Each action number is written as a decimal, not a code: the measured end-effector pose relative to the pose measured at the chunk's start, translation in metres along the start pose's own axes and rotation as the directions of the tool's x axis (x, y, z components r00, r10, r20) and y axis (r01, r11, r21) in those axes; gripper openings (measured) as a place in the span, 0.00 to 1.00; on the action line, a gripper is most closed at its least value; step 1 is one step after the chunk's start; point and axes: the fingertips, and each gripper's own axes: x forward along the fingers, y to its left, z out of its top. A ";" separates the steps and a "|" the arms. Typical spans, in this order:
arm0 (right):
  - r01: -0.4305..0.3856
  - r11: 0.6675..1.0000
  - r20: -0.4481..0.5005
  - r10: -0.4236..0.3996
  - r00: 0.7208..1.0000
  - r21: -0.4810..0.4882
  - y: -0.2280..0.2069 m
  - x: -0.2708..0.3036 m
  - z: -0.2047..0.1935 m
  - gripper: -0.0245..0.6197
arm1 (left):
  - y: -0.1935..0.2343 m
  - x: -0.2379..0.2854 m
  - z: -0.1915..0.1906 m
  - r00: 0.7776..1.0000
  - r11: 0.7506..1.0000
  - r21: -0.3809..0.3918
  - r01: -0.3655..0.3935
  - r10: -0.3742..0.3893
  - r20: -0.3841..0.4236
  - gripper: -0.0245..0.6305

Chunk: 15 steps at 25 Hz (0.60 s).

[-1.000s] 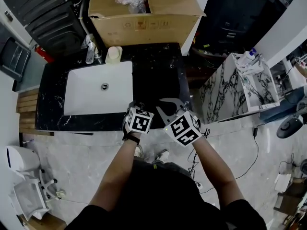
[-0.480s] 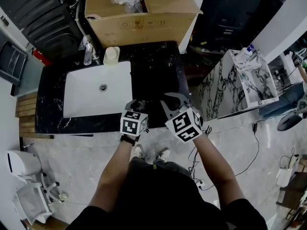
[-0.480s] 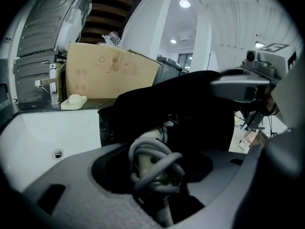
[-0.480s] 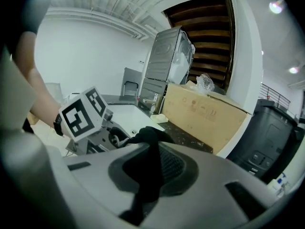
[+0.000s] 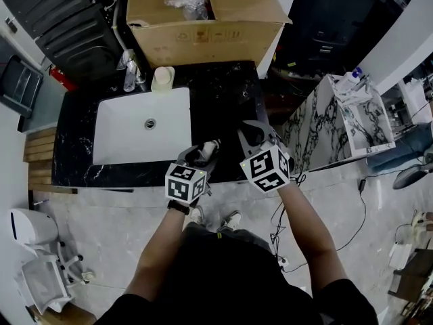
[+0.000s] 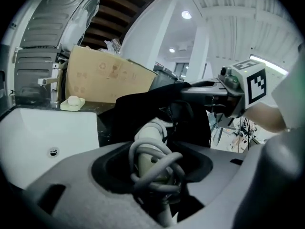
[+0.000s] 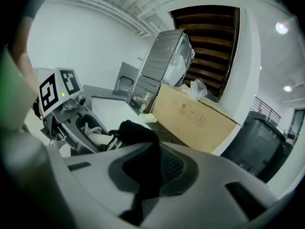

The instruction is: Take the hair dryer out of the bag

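Note:
The cream hair dryer (image 6: 151,137), with its grey cord wound round it, sits between the jaws of my left gripper (image 6: 155,161). The jaws have just been closing and are shut on it. In the head view the hair dryer (image 5: 208,147) shows just beyond the left gripper (image 5: 199,156), at the counter's front edge. The black bag (image 6: 143,109) hangs right behind it, its mouth around the dryer's far end. My right gripper (image 7: 147,171) is shut on a fold of the black bag (image 7: 138,137) and holds it up to the right of the left gripper (image 7: 83,128).
A white sink (image 5: 142,124) is set into the black stone counter (image 5: 223,93), with a faucet (image 5: 128,73) and a small cream holder (image 5: 162,78) behind it. A large cardboard box (image 5: 203,26) stands at the back. A marble-patterned cabinet (image 5: 325,127) is to the right.
The left gripper has risen and drawn back toward me, and the hair dryer now shows outside the bag. The right gripper has shifted to the right with the bag fabric.

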 end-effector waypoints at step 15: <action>0.077 0.951 -0.064 -0.100 0.993 -0.301 -0.030 0.021 -0.009 0.09 | 0.002 -0.011 0.009 0.998 0.998 0.000 0.057 -0.057 0.015 0.43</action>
